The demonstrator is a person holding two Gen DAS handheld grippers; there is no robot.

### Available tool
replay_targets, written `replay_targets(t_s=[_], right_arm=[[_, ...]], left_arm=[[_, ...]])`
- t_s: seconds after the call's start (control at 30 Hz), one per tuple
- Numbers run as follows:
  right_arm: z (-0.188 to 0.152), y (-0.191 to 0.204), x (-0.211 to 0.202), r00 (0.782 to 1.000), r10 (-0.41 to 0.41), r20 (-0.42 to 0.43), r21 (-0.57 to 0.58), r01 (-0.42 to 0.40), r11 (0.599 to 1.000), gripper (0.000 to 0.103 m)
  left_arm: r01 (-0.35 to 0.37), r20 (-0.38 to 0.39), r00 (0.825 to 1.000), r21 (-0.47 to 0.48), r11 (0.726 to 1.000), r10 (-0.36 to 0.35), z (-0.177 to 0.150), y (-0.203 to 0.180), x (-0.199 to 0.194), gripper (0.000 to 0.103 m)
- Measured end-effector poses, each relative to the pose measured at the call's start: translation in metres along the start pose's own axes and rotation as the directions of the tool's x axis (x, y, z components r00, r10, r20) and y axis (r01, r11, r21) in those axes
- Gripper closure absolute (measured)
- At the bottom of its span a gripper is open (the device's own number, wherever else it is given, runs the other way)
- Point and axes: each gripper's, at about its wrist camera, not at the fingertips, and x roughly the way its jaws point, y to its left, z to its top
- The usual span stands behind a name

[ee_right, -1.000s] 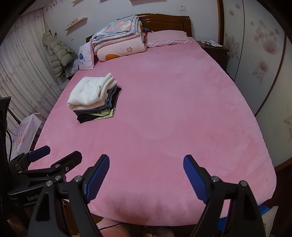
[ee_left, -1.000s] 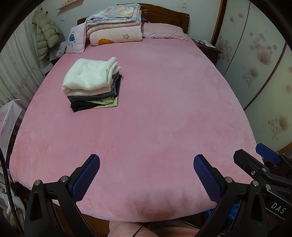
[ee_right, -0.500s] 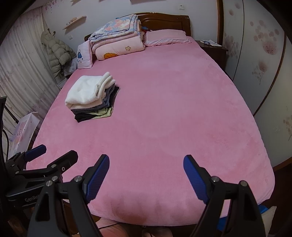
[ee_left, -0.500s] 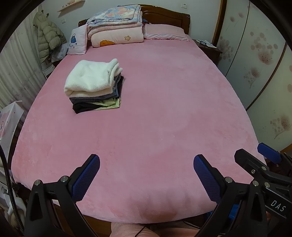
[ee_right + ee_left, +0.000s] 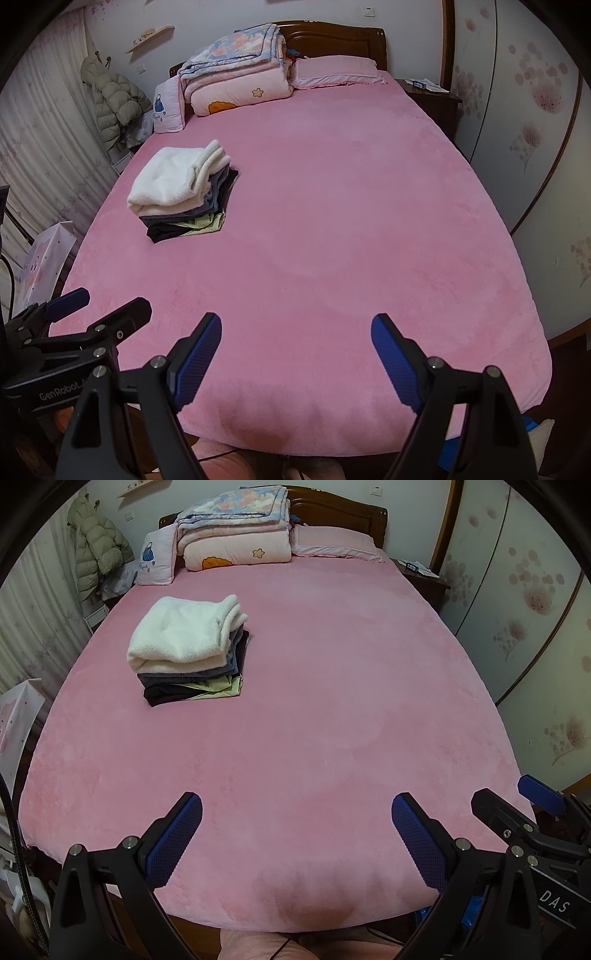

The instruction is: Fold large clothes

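A stack of folded clothes lies on the left part of the pink bed, with a white fleece garment on top and grey, black and pale green pieces under it. The stack also shows in the right wrist view. My left gripper is open and empty above the bed's near edge. My right gripper is open and empty beside it. No unfolded garment is in view.
Folded quilts, a small cushion and a pink pillow lie at the headboard. A nightstand and wardrobe doors are on the right. A puffy coat hangs on the left by the curtain.
Both grippers have drawn back and tilted slightly, so the bed and the clothes stack sit a little lower in view. Both stay open and empty.
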Motion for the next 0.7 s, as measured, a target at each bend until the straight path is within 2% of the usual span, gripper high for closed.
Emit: replay_targets(t_s=[0.7], right_arm=[[0.0055, -0.0051, -0.0005, 1.000, 0.002, 0.007, 0.012, -0.002, 1.000, 0.019]], left_arm=[[0.004, 0.001, 1.000, 0.002, 1.000, -0.004, 0.0019, 0.0019, -0.0002, 0.001]])
